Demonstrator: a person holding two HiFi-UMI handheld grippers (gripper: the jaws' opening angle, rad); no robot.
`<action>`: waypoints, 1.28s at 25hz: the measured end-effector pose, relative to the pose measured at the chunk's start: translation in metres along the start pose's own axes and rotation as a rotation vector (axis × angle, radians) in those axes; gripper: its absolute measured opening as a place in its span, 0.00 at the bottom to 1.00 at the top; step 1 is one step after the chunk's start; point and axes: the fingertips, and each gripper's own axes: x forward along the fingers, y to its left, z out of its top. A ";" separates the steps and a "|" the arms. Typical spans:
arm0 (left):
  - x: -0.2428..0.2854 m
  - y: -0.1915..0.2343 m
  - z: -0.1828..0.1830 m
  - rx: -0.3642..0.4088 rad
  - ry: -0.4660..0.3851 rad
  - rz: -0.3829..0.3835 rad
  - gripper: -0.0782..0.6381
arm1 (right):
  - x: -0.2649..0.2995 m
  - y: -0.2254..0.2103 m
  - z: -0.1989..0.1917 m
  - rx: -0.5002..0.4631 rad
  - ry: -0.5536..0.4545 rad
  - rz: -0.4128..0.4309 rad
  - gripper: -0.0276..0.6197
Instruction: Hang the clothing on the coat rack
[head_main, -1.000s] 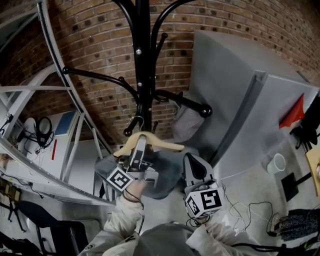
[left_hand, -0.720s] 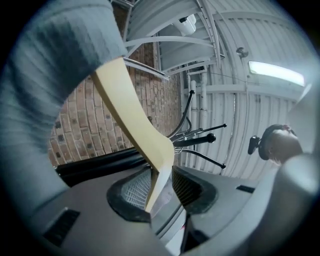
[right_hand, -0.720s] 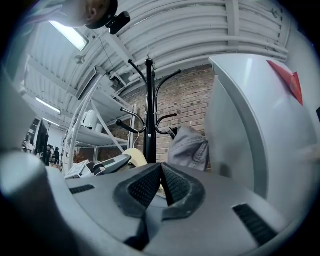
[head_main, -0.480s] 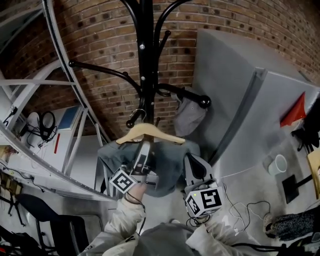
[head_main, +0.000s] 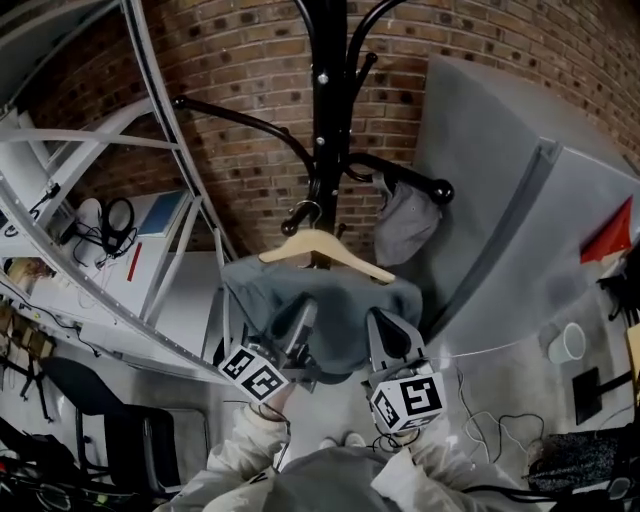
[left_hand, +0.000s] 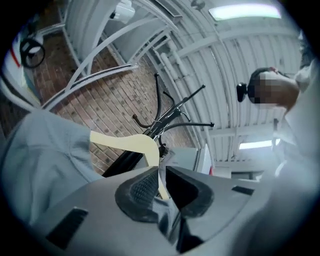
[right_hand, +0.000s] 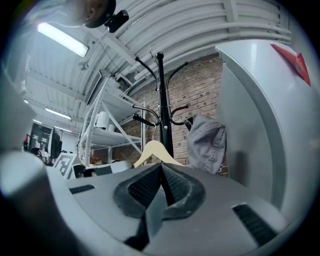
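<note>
One brick wall (head_main: 240, 70), perhaps concrete floor (head_main: 500, 375).

Coat rack (head_main: 322, 110): black, upright before the brick wall (head_main: 240, 60).
Lower left arm: wooden hanger (head_main: 322, 247) hooked on, grey clothing (head_main: 340, 310) draped over it.
Right arm: second grey garment (head_main: 405, 225) hanging.

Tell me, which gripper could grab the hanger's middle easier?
Probably the left gripper. It sits below the middle of the hanger, and its jaws, now closing, are apart with nothing gripped. The right gripper is shut and sits under the hanger's right end.
</note>
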 end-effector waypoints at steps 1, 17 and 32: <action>-0.005 -0.002 -0.001 0.049 0.020 0.021 0.18 | 0.001 0.003 -0.003 0.003 0.004 0.012 0.08; -0.075 -0.001 -0.036 0.438 0.229 0.273 0.12 | -0.014 0.026 -0.036 0.003 0.079 0.110 0.08; -0.097 0.001 -0.033 0.490 0.232 0.369 0.12 | -0.026 0.015 -0.047 -0.019 0.101 0.119 0.08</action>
